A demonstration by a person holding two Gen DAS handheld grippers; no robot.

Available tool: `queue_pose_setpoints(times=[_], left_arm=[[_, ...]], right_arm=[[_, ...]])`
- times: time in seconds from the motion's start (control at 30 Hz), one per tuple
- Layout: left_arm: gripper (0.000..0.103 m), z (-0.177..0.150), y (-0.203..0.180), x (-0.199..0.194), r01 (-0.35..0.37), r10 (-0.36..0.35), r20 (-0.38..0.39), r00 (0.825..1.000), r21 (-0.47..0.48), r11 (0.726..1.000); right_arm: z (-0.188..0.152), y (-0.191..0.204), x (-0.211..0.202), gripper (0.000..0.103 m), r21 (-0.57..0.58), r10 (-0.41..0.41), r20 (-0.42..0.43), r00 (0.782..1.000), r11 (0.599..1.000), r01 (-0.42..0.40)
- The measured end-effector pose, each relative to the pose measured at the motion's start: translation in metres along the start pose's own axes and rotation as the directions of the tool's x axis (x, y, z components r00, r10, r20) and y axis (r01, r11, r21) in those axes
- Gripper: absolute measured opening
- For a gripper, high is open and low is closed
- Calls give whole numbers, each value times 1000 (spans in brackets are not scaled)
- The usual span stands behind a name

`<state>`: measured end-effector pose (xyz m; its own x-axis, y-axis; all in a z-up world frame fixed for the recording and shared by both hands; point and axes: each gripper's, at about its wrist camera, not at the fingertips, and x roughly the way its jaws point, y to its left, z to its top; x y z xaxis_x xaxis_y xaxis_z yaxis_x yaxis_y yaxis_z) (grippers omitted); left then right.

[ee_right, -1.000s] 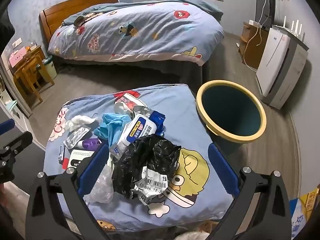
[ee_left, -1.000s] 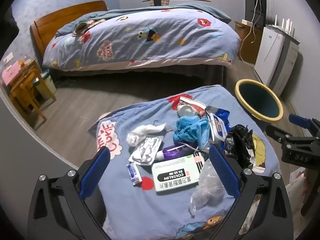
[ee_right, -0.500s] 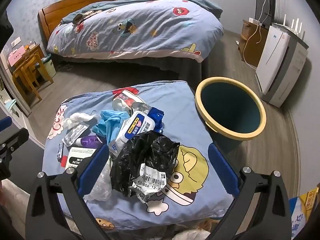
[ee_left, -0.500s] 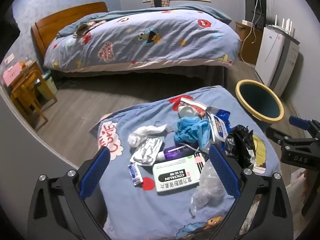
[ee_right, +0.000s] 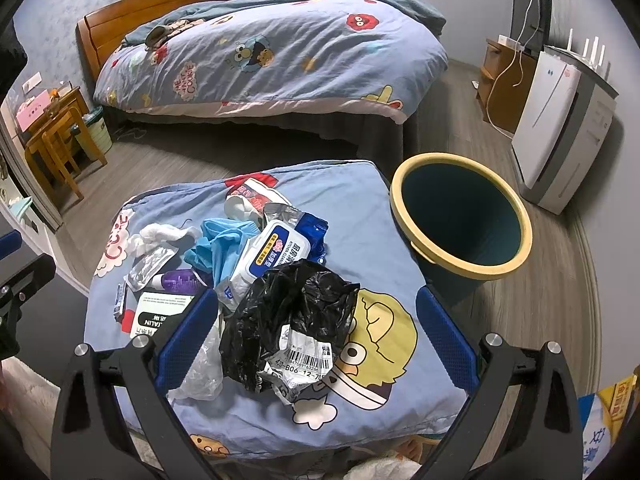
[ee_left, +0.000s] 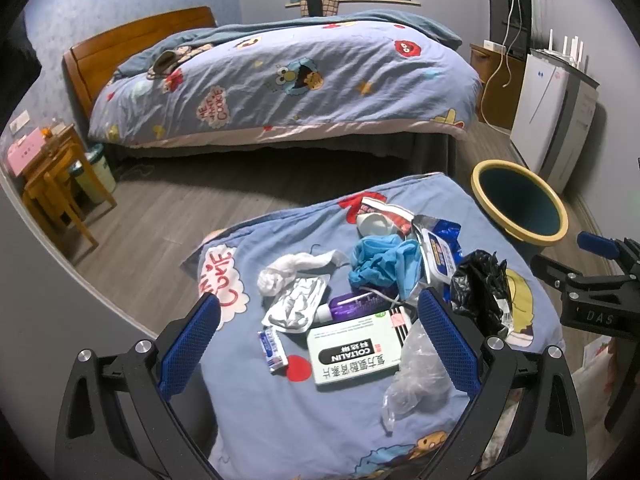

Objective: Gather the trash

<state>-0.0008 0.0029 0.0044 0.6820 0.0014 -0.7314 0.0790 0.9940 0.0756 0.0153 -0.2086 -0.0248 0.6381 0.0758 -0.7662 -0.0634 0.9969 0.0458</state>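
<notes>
A bed (ee_right: 272, 48) draped in a blue cartoon-print duvet is seen across the back of a bedroom, and a white air purifier (ee_right: 560, 128) is stood against the right wall. In the foreground, a low surface wrapped in a matching blue cover (ee_right: 360, 216) is strewn with trash. A dark bin with a yellow rim (ee_right: 460, 220) is set on the floor just beside the cover's right edge. The right gripper (ee_right: 316, 340) is held spread wide above the near edge, nothing being touched by its blue pads, with a crumpled black plastic bag (ee_right: 288, 308) bearing a barcode label framed between them. A blue-and-white wet-wipes pack (ee_right: 276, 252) is lodged just behind the bag, and crumpled blue gloves (ee_left: 380, 260) are piled to its left. The left gripper (ee_left: 316, 344) is likewise held wide open and empty over a white medicine box (ee_left: 356, 356) printed COLTALIN. A clear plastic bag (ee_left: 416, 376) is seen touching the box's right end. A purple tube (ee_left: 352, 306), an emptied foil blister pack (ee_left: 296, 306), a wad of white tissue (ee_left: 288, 270) and a small sachet (ee_left: 273, 350) are scattered close around the box.
</notes>
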Motion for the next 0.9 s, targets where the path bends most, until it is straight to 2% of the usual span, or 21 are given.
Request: queue_pose_setpoints(times=[0.9], left_arm=[[98, 0, 1, -3, -6, 6, 2, 1000, 5, 1000]], right_arm=[[0, 0, 1, 97, -2, 0, -3, 1000, 1000, 0]])
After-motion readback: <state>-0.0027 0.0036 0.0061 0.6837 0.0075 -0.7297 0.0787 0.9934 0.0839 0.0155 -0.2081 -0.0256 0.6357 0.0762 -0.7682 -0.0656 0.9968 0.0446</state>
